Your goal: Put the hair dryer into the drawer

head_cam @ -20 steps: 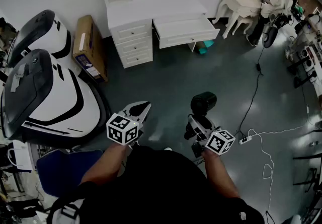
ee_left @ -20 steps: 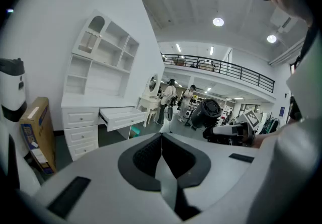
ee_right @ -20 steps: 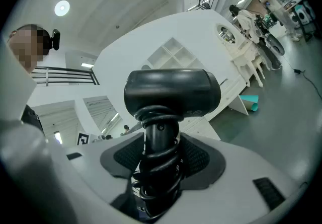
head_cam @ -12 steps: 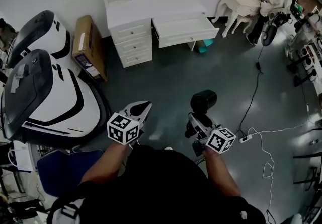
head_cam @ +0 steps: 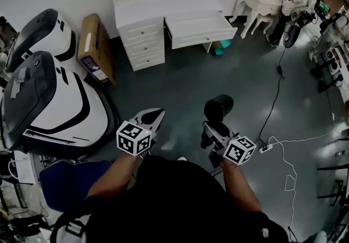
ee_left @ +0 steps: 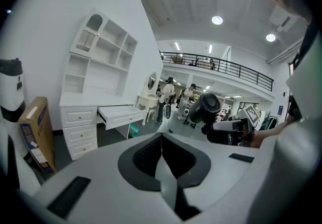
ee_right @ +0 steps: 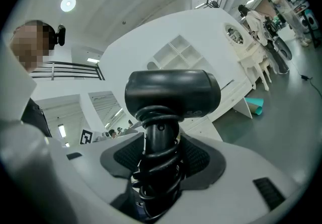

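Far across the floor, the white table (head_cam: pixel 163 7) has its drawer (head_cam: pixel 200 29) pulled out, ahead and slightly left of the right claw (head_cam: pixel 214 131). That claw is clamped on the hair dryer (head_cam: pixel 218 108) handle, head leading. The left claw (head_cam: pixel 154 118) is pinched together, empty.

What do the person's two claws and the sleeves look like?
The left claw and right claw have white shells with black textured pads inside. Each carries a white cube with black square markers: the left cube, the right cube. The person wears a black top; its sleeves leave the forearms uncovered.
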The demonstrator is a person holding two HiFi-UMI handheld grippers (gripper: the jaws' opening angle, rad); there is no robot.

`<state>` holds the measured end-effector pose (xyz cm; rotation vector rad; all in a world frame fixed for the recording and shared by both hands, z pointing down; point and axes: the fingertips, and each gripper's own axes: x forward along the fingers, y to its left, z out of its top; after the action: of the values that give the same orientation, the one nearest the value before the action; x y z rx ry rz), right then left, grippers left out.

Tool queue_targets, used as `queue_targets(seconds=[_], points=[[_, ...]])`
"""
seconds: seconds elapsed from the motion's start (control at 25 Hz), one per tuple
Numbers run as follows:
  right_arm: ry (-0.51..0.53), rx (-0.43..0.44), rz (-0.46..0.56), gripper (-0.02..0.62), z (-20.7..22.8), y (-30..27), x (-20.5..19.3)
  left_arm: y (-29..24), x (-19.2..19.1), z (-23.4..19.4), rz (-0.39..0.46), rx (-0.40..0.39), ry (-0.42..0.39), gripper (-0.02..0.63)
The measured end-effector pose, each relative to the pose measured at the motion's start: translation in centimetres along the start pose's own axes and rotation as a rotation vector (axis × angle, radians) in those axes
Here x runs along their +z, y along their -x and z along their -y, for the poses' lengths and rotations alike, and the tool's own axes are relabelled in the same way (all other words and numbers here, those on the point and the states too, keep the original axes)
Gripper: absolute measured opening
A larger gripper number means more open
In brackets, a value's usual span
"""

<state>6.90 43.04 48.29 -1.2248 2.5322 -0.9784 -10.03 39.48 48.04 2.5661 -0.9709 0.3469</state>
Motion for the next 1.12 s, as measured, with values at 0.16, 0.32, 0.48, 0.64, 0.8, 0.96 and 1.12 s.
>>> queue_targets(seconds=[0.16, 0.32, 0.48, 0.64, 0.8, 0.96, 1.12], points=[[-0.038, 0.020, 0.010, 0.241, 0.0, 0.4, 0.0, -0.1, 0.0, 0.6, -0.002, -0.006, -0.006, 0.011], [-0.054, 0.027, 0.019, 0.241, 0.2, 1.1, 0.0, -0.2, 0.2, 1.0, -0.001, -0.003, -0.005, 0.011], [-0.065, 0.029, 0.032, 0.241, 0.3, 1.7, -0.1, -0.2, -0.1, 1.3, -0.001, -0.006, 0.016, 0.011], [-0.073, 0.023, 0.038, 0.241, 0.9, 2.5, -0.2, -0.6, -0.3, 1.8, -0.001, -0.007, 0.025, 0.011], [-0.070, 0.018, 0.035, 0.241, 1.6, 3.1, -0.3, -1.2, -0.5, 2.4, -0.004, -0.009, 0.024, 0.011], [-0.075, 0.016, 0.037, 0.241, 2.1, 3.1, 0.0, -1.6, -0.4, 2.6, -0.009, -0.006, 0.017, 0.011], [-0.081, 0.016, 0.037, 0.241, 2.4, 2.5, 0.3, -1.6, -0.2, 2.0, -0.018, 0.003, 0.017, 0.011]])
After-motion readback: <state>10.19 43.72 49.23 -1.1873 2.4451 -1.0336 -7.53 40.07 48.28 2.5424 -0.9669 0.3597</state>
